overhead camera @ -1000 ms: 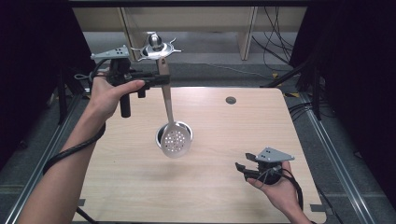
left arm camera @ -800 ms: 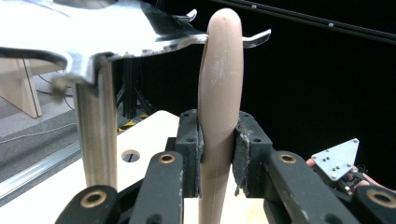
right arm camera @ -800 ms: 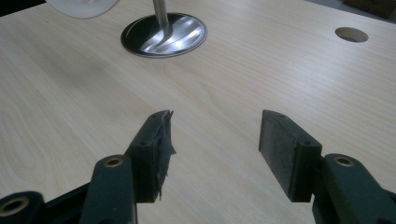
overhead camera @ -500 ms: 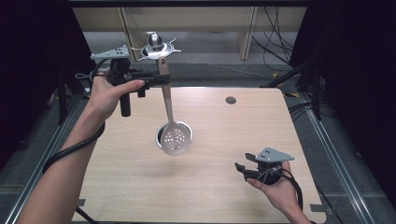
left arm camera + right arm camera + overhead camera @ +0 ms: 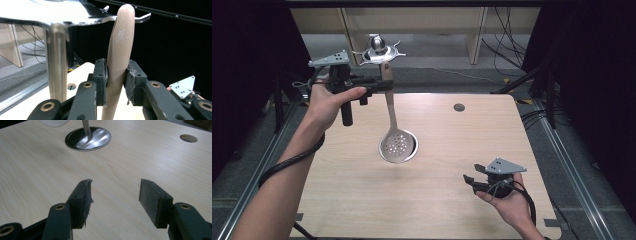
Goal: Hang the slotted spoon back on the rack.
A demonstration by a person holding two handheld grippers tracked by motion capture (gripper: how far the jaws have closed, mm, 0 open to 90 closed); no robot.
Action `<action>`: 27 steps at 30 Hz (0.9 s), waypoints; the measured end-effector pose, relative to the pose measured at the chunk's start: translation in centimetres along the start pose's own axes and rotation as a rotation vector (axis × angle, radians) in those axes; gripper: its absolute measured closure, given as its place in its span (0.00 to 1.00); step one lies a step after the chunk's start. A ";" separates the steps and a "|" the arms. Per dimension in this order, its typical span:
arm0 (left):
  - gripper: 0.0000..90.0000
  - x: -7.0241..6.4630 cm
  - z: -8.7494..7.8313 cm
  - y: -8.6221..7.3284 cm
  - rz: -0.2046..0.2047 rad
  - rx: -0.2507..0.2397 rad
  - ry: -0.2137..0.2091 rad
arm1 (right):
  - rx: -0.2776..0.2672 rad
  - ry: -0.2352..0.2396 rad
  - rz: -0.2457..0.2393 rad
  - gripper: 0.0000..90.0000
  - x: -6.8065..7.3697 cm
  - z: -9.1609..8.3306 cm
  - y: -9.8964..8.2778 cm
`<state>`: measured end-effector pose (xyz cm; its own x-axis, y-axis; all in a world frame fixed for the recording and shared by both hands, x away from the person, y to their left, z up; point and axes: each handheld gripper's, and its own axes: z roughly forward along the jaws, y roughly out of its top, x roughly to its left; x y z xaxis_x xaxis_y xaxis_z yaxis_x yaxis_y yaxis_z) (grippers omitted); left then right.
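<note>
One skimmer spoon hangs at the utensil stand over the far left part of the table. Its long axis runs close to vertical: the beige handle end is up among the stand's hooks, the perforated steel bowl is down, just above the stand's round base.

The left gripper, held level above the table's far edge, has the handle between its jaws. In the left gripper view both pads sit against the handle — the grip has eased slightly over the last half second, but contact holds.

The right gripper rests low near the table's near right corner, well apart from the spoon; its jaws stand wide apart with nothing between them.

Count — one spoon, one stand, two grippers, one cable hole in the tabletop. No readable writing or brand on any item.
</note>
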<state>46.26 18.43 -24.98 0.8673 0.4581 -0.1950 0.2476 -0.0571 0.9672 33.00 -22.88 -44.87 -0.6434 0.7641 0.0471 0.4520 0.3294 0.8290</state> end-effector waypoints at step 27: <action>0.42 -3.3 -2.3 -2.6 0.163 0.060 0.242 | -0.001 -0.006 -0.014 0.47 0.0 0.0 0.0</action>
<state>41.76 19.11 -26.50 0.7711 0.6365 0.0138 0.1447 -0.1963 0.9698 33.00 -22.90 -44.82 -0.6460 0.7626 0.0327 0.4423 0.3390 0.8304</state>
